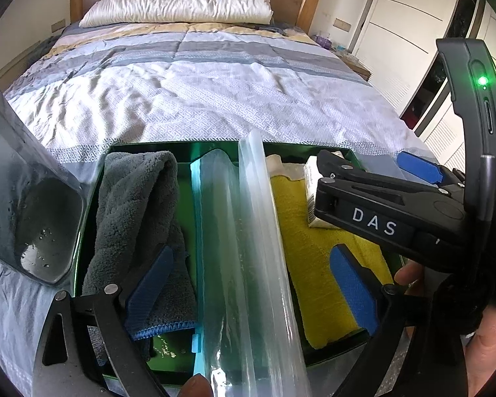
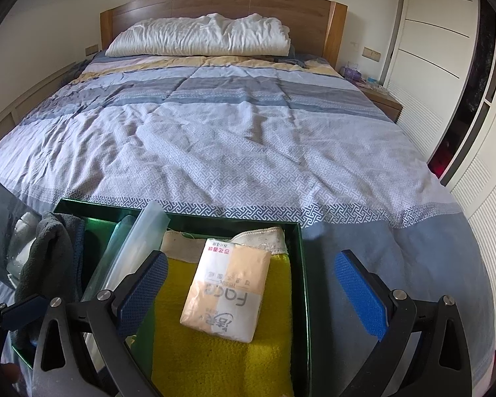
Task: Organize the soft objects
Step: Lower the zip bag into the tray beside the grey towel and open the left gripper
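A green box [image 1: 139,148] [image 2: 301,264] sits on the bed's near end. In it lie a grey towel [image 1: 139,205] [image 2: 49,251] at the left, a clear plastic zip bag [image 1: 244,248] [image 2: 139,241] standing up in the middle, and a yellow towel [image 1: 314,264] [image 2: 221,347] at the right. A tissue pack [image 2: 228,287] [image 1: 310,178] lies on the yellow towel. My left gripper [image 1: 251,287] is open, its jaws on either side of the bag. My right gripper [image 2: 251,291] is open above the tissue pack; it also shows in the left wrist view [image 1: 373,192].
The bed [image 2: 248,139] with a striped quilt stretches ahead, a white pillow [image 2: 198,36] at the wooden headboard. A clear plastic lid [image 1: 33,218] stands left of the box. A nightstand [image 2: 377,94] and white wardrobe doors [image 2: 446,66] are at the right.
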